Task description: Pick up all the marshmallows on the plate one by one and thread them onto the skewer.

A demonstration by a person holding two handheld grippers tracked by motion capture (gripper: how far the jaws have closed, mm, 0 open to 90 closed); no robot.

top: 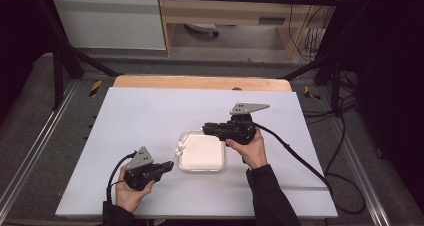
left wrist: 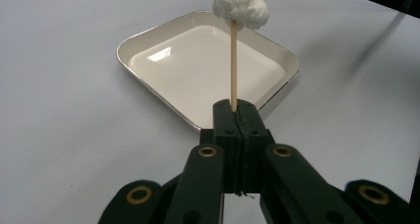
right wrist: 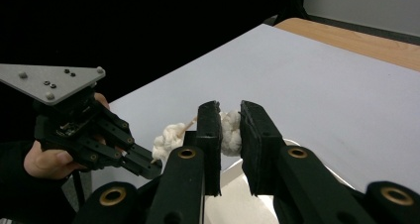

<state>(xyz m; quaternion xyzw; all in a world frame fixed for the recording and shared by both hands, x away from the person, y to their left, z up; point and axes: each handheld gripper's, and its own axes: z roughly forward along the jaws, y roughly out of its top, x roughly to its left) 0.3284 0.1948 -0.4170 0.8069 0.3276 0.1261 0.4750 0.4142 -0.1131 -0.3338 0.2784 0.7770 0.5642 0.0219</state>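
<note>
The table (top: 150, 111), covered in pale lilac-white, takes up the middle of the high view. Just below its centre sits a white square dish (top: 220, 158) with rounded corners and a thin shiny rim, nothing on its floor.

At the lower left of that view the left gripper (top: 170, 166) has its jaws pressed together on the bottom end of a thin wooden skewer (left wrist: 233, 65). The stick's long axis runs up and away from the jaws, toward the dish's left edge. On its far end sit fluffy white marshmallows (left wrist: 241, 7), lumpy and soft-looking.

The right gripper (right wrist: 230, 130) reaches in from the right, over the dish's upper edge. One white marshmallow piece (right wrist: 230, 132) sits between its jaws, which look closed on it. This hand is the nearer one to the skewer's tip, so any pulling move probably runs along the stick.
</note>
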